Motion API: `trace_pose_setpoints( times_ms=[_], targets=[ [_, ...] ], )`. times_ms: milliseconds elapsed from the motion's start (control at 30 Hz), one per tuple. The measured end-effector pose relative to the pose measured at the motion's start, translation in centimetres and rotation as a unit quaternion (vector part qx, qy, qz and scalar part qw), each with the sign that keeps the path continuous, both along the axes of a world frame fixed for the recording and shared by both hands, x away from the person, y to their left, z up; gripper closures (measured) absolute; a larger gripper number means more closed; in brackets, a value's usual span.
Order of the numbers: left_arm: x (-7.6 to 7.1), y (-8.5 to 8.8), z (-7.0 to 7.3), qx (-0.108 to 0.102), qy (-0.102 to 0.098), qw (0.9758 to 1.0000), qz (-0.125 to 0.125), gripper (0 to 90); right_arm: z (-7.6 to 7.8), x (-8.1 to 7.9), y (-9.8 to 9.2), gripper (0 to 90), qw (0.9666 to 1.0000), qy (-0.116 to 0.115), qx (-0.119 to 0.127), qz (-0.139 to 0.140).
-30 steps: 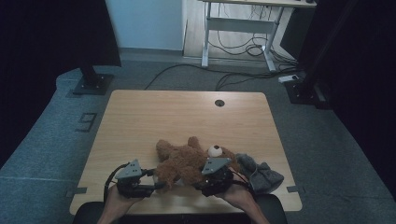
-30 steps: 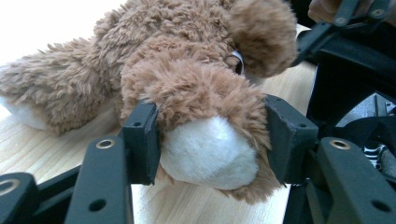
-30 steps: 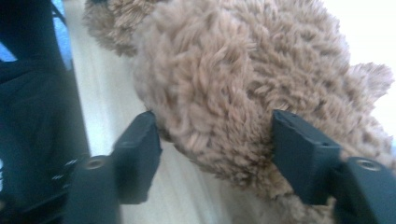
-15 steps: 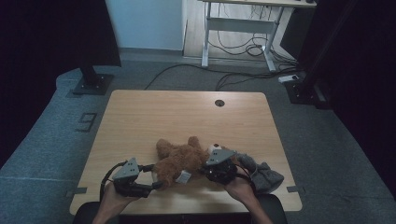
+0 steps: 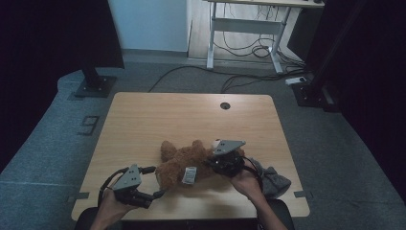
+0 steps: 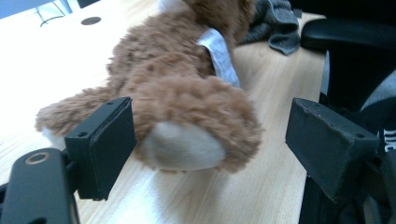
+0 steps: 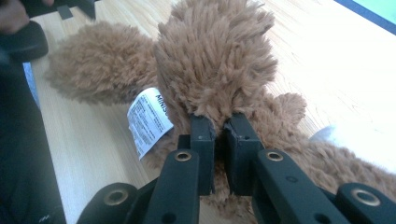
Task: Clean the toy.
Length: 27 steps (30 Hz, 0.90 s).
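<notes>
At the near edge of the table, the right gripper (image 7: 219,122) is clenched on a tuft of the brown teddy bear (image 5: 184,160), its two jaws drawn nearly together with pile pinched between them, as the right gripper view shows. On the other side the left gripper (image 6: 212,140) is released: its jaws stand wide apart on either side of a cream-soled foot of the bear, neither pad visibly pressing the fur, so no hold is established there. From the high view the bear lies flat on the wooden table (image 5: 158,117) near the person's side, between the two grippers, with a grey cloth item (image 5: 274,179) lying just beside it to the right, untouched by either gripper. Judgement on progress: one grip is secured and the second is lined up but not closed; the bear has not left the tabletop, and whatever is to be done with the grey cloth item remains undone. Labelling: a white sewn-in tag (image 7: 148,120) hangs from the bear's side; its heading begins "MINIS", the rest hidden by fur, and the smaller print below it is too fine to read.
</notes>
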<state>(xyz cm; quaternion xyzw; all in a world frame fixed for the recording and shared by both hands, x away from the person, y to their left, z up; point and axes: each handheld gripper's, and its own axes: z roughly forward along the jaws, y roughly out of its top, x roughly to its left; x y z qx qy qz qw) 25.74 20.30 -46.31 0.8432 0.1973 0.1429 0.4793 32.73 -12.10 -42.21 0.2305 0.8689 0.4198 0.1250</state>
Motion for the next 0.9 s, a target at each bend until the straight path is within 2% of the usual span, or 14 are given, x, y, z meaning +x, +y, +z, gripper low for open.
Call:
trace_pose_setpoints(
  times_ms=[133, 200, 333, 367, 433, 467, 500, 600, 633, 667, 733, 767, 900],
  targets=[
    [-0.2, -1.2, -0.7, 0.024, -0.011, 0.9997, -0.003, 13.6, 0.2, 0.5, 0.0, 82.8, 0.9999, 0.012, 0.005, -0.006],
    [-0.3, -1.7, -1.0, 0.041, -0.024, 0.9988, 0.004, 12.6, 0.2, 0.6, 0.0, 82.8, 0.9998, 0.015, 0.006, -0.008],
    [-0.1, -3.0, -1.5, 0.089, -0.063, 0.9935, 0.032, 12.8, 0.2, 0.8, -0.1, 82.7, 0.9997, 0.022, 0.006, -0.013],
    [0.0, -3.2, -1.6, 0.099, -0.077, 0.9912, 0.045, 14.2, 0.2, 0.8, -0.1, 82.7, 0.9996, 0.024, 0.007, -0.013],
    [0.2, -3.3, -1.6, 0.112, -0.097, 0.9867, 0.067, 21.7, 0.2, 0.9, -0.2, 82.7, 0.9995, 0.026, 0.009, -0.014],
    [0.2, -3.3, -1.6, 0.116, -0.103, 0.9851, 0.073, 29.8, 0.2, 0.9, -0.2, 82.6, 0.9995, 0.027, 0.009, -0.014],
    [0.4, -3.2, -1.5, 0.114, -0.105, 0.9851, 0.075, 37.2, 0.2, 1.0, -0.3, 82.6, 0.9995, 0.027, 0.010, -0.014],
    [0.9, -2.9, -1.2, 0.104, -0.096, 0.9873, 0.072, 51.6, 0.2, 1.0, -0.4, 82.4, 0.9994, 0.028, 0.009, -0.016],
    [1.0, -2.7, -1.0, 0.096, -0.092, 0.9888, 0.068, 55.7, 0.2, 1.1, -0.4, 82.2, 0.9994, 0.029, 0.009, -0.017],
    [1.2, -2.5, -0.8, 0.082, -0.084, 0.9909, 0.066, 59.2, 0.2, 1.1, -0.5, 81.9, 0.9993, 0.031, 0.009, -0.017],
    [1.9, -2.0, -0.2, 0.043, -0.056, 0.9958, 0.059, 64.2, 0.2, 1.2, -0.6, 80.3, 0.9993, 0.032, 0.005, -0.019],
    [2.2, -1.7, 0.1, 0.027, -0.045, 0.9971, 0.056, 65.4, 0.1, 1.2, -0.6, 79.8, 0.9992, 0.035, 0.002, -0.020],
    [3.2, -1.5, 1.3, 0.001, -0.013, 0.9989, 0.044, 67.0, -0.1, 1.3, -1.0, 76.0, 0.9990, 0.038, -0.001, -0.021]
  ],
)
